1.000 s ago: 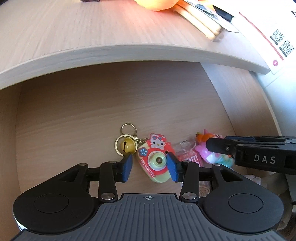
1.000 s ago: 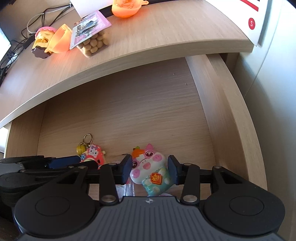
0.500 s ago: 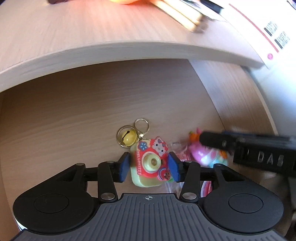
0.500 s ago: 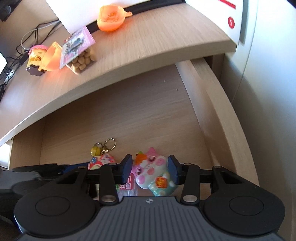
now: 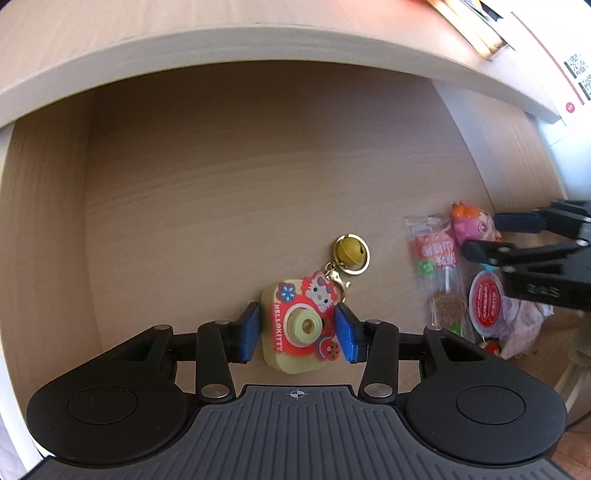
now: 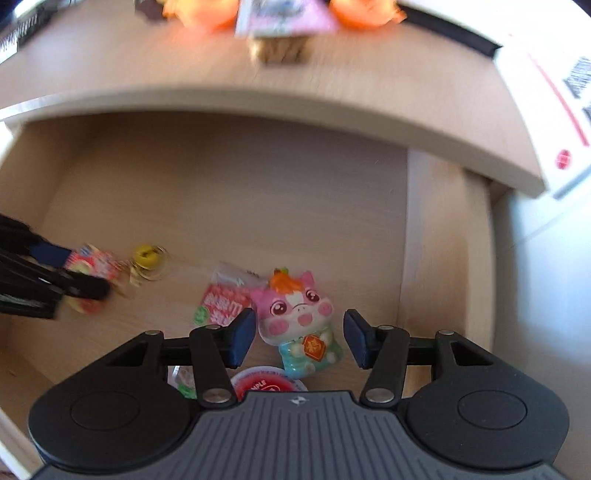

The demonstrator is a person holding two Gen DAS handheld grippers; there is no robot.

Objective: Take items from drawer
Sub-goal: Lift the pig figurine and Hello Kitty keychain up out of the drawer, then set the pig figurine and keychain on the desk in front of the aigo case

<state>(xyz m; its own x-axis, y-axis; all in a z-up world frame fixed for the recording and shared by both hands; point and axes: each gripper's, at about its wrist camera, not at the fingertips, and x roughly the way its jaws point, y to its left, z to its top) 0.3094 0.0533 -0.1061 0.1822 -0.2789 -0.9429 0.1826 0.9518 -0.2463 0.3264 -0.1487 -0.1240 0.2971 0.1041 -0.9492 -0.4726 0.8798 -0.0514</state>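
**Both grippers down in the open drawer, one toy each**

Camera keychain (image 5: 301, 326) – yellow body, red cartoon-cat face – lies on the drawer floor (image 5: 221, 192) near the front. Left gripper (image 5: 300, 334) straddles it: blue pads (image 5: 249, 332) sit right at its two sides, apparently pinching it. Its gold bell (image 5: 347, 251) and ring trail toward the drawer's back, resting on the wood.

Pink pig toy (image 6: 299, 317) with an orange tuft and teal outfit lies further right in the same drawer. Right gripper (image 6: 300, 341) is around it with jaws opening – clear gaps between both pads (image 6: 243, 341) and the toy, so no contact.

Just beside the pig, on its left: a red-and-clear lollipop wrapper (image 5: 437, 266). In front of the pig: a round red-lidded cup (image 6: 267, 384), partly hidden under the gripper body. Something crumpled and pale pink (image 5: 524, 325) sits by the cup; cannot tell what it is.

Desk top (image 6: 147, 66) overhangs the drawer's back. On it – badly blurred in the right wrist view – are orange shapes (image 6: 207, 11) and a pink snack packet (image 6: 284, 16); a white sheet with QR codes (image 5: 554, 55) is at its right end.
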